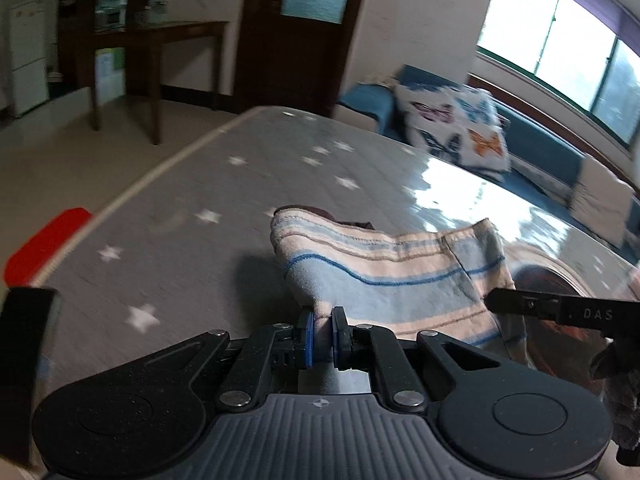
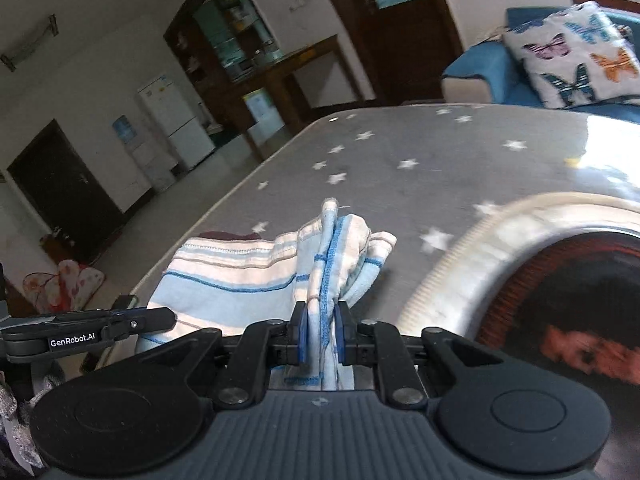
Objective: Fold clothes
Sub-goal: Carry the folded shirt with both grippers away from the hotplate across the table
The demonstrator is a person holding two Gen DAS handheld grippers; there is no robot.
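A light blue, cream and blue striped garment [image 1: 392,276] hangs between my two grippers above the grey star-patterned table [image 1: 192,184]. My left gripper [image 1: 322,330] is shut on its near left edge. The right gripper's side [image 1: 560,308] shows at the garment's right edge in the left wrist view. In the right wrist view my right gripper [image 2: 322,334] is shut on a bunched, seamed edge of the garment [image 2: 240,276]. The left gripper [image 2: 92,330] shows at the left there. A dark maroon bit [image 2: 228,235] peeks behind the garment.
A round picture with a pale rim [image 2: 560,280] lies on the table [image 2: 400,152] at right. A red object [image 1: 44,248] sits at the table's left edge. Behind are a blue sofa with butterfly cushion [image 1: 456,128], wooden desk [image 1: 152,48] and white fridge [image 2: 176,120].
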